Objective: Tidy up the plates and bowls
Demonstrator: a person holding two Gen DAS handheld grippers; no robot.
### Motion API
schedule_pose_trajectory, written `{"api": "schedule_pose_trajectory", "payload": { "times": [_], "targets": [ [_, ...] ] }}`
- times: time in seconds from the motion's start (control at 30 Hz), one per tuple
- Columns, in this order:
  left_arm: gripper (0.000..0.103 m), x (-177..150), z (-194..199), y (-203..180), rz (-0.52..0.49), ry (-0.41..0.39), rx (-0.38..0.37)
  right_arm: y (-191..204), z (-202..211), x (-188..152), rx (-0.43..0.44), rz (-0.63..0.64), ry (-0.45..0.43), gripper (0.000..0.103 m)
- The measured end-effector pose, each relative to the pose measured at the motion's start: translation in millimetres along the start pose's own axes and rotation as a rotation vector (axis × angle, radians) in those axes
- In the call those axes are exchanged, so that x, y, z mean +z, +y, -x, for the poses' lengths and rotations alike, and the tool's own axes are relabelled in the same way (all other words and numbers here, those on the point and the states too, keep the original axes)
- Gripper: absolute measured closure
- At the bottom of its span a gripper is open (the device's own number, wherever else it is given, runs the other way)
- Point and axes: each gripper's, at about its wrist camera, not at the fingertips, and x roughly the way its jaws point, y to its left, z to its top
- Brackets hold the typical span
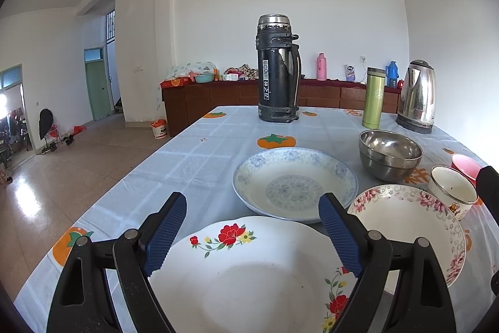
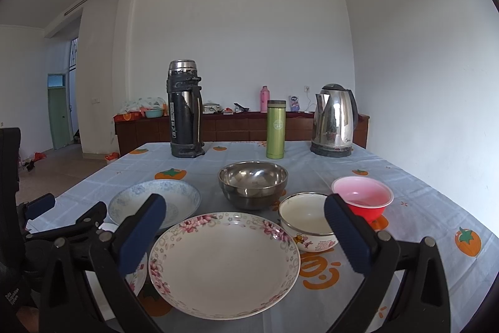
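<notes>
Fingers of both grippers spread wide, grasping nothing. Left gripper [image 1: 252,227] hangs over the red-flower plate [image 1: 249,270] at bottom center; right gripper [image 2: 244,227] over the pink-flower plate [image 2: 224,264], lower center. Blue plate [image 1: 294,183], steel bowl [image 2: 252,184], cream bowl [image 2: 307,220] and pink bowl [image 2: 361,197] crowd mid-frame. Risk: plate rims overlap, so lifting one may drag or chip its neighbor; glazed rims could slip off the pads. Near plate edges are cut off by the frame.

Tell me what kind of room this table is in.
Probably a home dining room: a tableclothed table set with plates and bowls, an electric kettle and a tall black thermos, with a wooden sideboard behind.
</notes>
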Motion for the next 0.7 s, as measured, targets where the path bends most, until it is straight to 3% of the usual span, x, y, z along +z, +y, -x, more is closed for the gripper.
{"api": "schedule_pose_trajectory", "payload": {
  "times": [0.7],
  "targets": [
    [0.015, -0.2, 0.0, -0.3, 0.000, 0.001, 0.000, 0.6, -1.5, 2.8, 0.007, 0.000, 0.009, 0.000]
  ]
}}
